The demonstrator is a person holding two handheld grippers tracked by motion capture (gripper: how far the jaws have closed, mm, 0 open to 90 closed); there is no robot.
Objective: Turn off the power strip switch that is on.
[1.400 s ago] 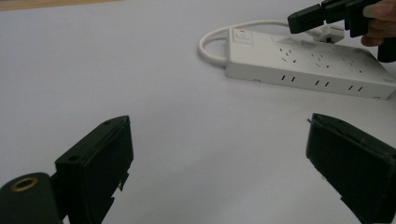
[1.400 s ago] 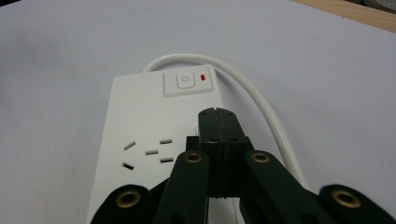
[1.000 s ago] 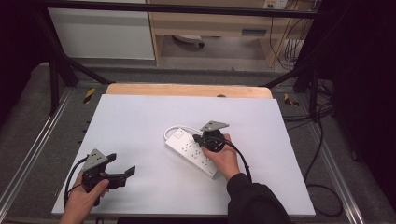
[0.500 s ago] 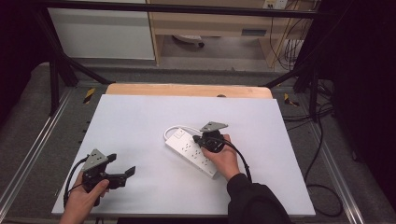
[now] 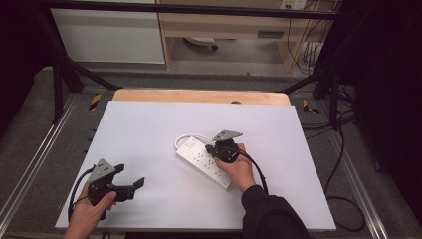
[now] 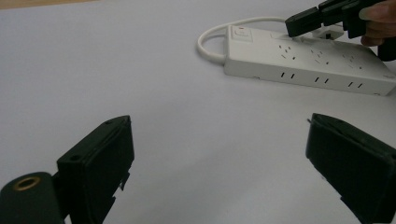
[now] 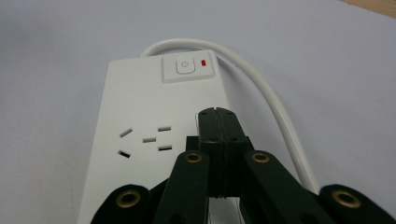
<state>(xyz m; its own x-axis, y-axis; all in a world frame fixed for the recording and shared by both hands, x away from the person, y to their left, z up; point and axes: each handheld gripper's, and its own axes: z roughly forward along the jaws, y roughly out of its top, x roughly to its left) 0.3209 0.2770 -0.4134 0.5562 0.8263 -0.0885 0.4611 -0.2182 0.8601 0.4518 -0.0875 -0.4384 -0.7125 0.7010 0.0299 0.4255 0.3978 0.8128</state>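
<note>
High view: white power strip lies mid-surface, right tool over it, left tool well apart. Left gripper view: left tool's jaws wide apart, empty. Right gripper view: right tool's jaws pressed together, holding nothing, over the strip just short of its switch.

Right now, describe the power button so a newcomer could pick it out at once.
On the white table sheet lies a white power strip near the middle. At its cable end sits the square power button, just ahead of the right hand-held gripper. A small red indicator beside it sets it apart from the slotted sockets.
</note>
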